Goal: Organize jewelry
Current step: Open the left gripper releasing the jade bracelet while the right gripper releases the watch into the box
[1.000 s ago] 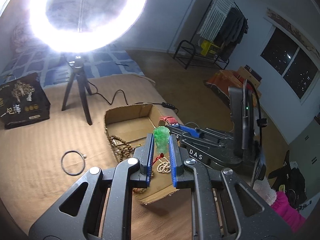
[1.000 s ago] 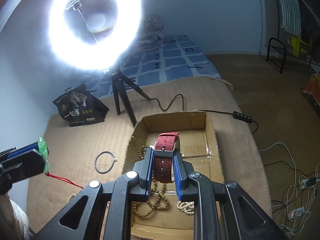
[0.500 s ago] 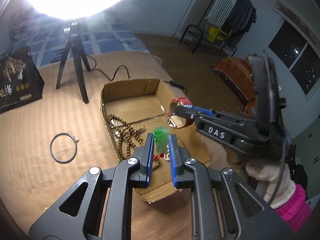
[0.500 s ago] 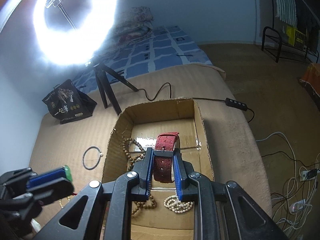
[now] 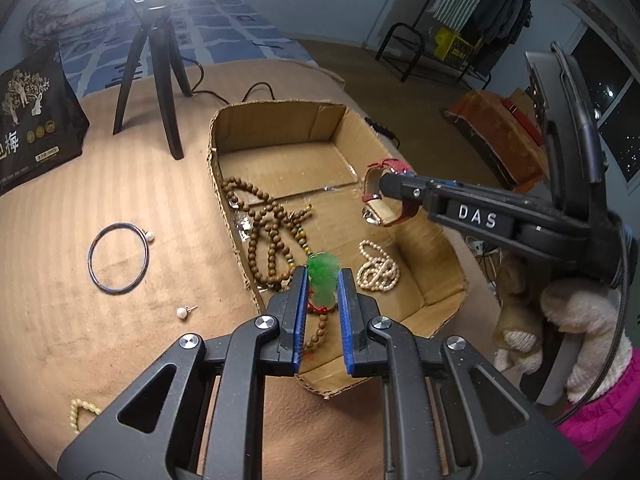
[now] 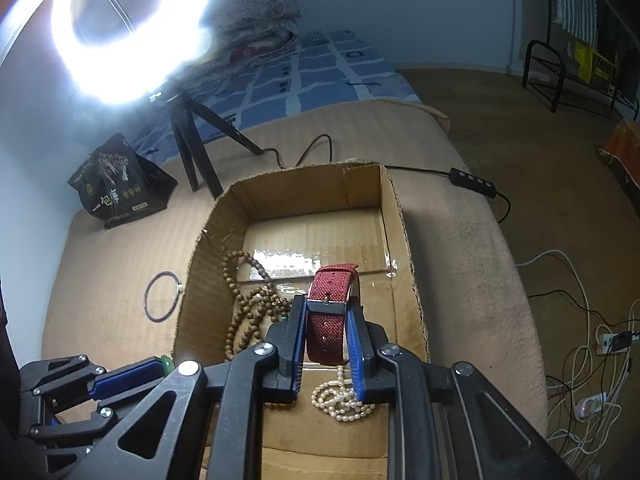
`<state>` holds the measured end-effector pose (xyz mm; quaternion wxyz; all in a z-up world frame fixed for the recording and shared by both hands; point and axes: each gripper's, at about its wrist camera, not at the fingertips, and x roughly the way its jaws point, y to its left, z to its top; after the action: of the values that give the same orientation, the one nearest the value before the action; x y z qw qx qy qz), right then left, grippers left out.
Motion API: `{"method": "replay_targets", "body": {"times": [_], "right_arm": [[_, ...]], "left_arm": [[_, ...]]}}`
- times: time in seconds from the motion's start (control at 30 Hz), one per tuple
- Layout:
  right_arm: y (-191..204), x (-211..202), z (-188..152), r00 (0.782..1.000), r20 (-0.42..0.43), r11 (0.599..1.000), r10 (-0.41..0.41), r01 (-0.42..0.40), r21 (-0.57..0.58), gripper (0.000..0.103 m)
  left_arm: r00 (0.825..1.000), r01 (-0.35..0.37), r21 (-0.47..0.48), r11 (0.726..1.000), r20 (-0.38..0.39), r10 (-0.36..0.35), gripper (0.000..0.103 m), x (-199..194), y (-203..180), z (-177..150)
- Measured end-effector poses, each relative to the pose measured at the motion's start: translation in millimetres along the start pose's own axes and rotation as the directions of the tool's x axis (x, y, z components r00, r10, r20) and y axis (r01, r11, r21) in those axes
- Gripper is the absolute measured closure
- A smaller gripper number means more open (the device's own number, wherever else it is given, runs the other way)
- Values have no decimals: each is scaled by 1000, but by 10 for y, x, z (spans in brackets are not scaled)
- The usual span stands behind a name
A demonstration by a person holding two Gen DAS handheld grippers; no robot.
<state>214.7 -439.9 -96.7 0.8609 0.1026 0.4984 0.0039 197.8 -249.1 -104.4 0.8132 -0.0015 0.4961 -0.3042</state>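
Left gripper (image 5: 323, 286) is clamped on the green pendant (image 5: 323, 276), blue pads pinching it from both sides, its top poking out past the tips. A red cord and a run of brown beads trail down between the fingers toward the box (image 5: 276, 120). That pendant looks like carved stone: hard, slick and chippable, so the flat-sided grip across its body is the right hold. The dangling cord is limp and will snag on anything it brushes.

Over to the right gripper (image 6: 326, 322), closed on the red watch (image 6: 330, 312), pads squeezing the strap just below the buckle. The strap end sticks up beyond the tips. From the left view the watch hangs as a loop with its case on the underside. Strap is soft and textured, so no slip worry, but the case is the heavy part and will swing it.

Just beyond both sets of fingers lies the box floor. The brown beads (image 5: 268, 232) sprawl ahead-left of the left tips, the pearl strand (image 5: 378, 272) just right of them. Both are loose and floppy, best lifted at a bunched spot.

Further out, left of the box, three pieces are not yet in: a dark bangle (image 5: 118, 258), a pearl earring (image 5: 183, 313), tiny and rolly, and a pale bead string (image 5: 82, 410) at the edge.
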Motion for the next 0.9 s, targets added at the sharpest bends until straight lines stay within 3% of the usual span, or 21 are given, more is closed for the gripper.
{"method": "replay_targets", "body": {"times": [0.33,0.4,0.43,0.5,0.57,0.9], "right_arm": [[18,38,-17,1000,-13,1000,-11,11,-5,84],[28,18,-12,1000,-1,1000,-21,21,-7,72],[37,10,-5,1000,5,1000,-25,25,-10,68],[48,-19,-3,999,21,999,-35,36,-14,42],[58,-47,-2,999,38,999,-39,40,-14,32],[139,-120,9,998,61,1000,-18,18,-13,26]], "left_arm": [[1000,-16,24,1000,-14,16,88,20,-41,-44],[1000,-21,20,1000,-14,22,63,9,-38,-43],[1000,-23,19,1000,-6,23,58,0,-34,-46],[1000,-30,20,999,4,29,56,-26,-19,-45],[999,-32,18,999,2,32,56,-41,2,-49],[998,-61,9,998,15,61,56,-214,194,-150]]}}
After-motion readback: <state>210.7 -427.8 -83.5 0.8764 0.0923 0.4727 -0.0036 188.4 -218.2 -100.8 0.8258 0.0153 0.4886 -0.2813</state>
